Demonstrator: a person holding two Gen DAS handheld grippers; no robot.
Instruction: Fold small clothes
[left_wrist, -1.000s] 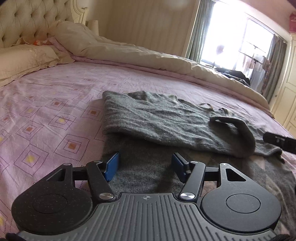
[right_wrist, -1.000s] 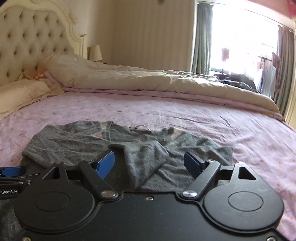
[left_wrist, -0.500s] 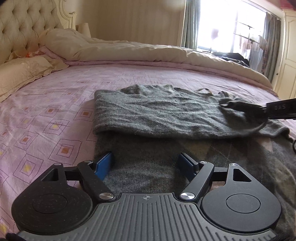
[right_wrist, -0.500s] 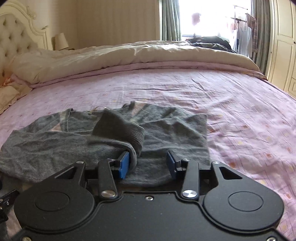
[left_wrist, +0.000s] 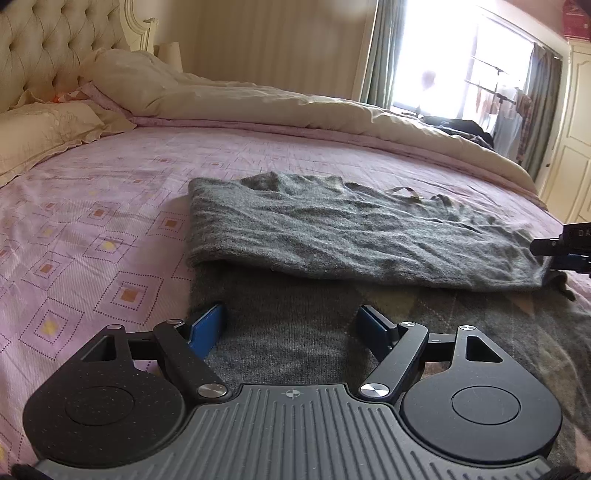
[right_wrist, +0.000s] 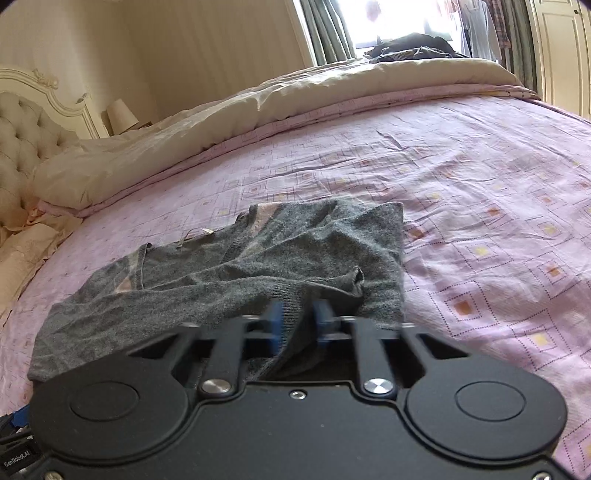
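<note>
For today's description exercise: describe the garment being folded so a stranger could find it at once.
Start at the bed with the pink patterned sheet. Near its front edge lies the grey knitted sweater. It is the only dark, woolly thing there, unlike the cream duvet behind.

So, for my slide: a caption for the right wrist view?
Right gripper shut on grey sweater atop pink bedspread.

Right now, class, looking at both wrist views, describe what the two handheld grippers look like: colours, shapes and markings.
The left gripper has a ribbed grey body with a small crosshair mark, two round black discs, black linkage arms with silver pivot bolts and blue finger pads. The right gripper has a smooth black body, the same discs, silver bolts and blue pads. No cables or sleeves show.
</note>
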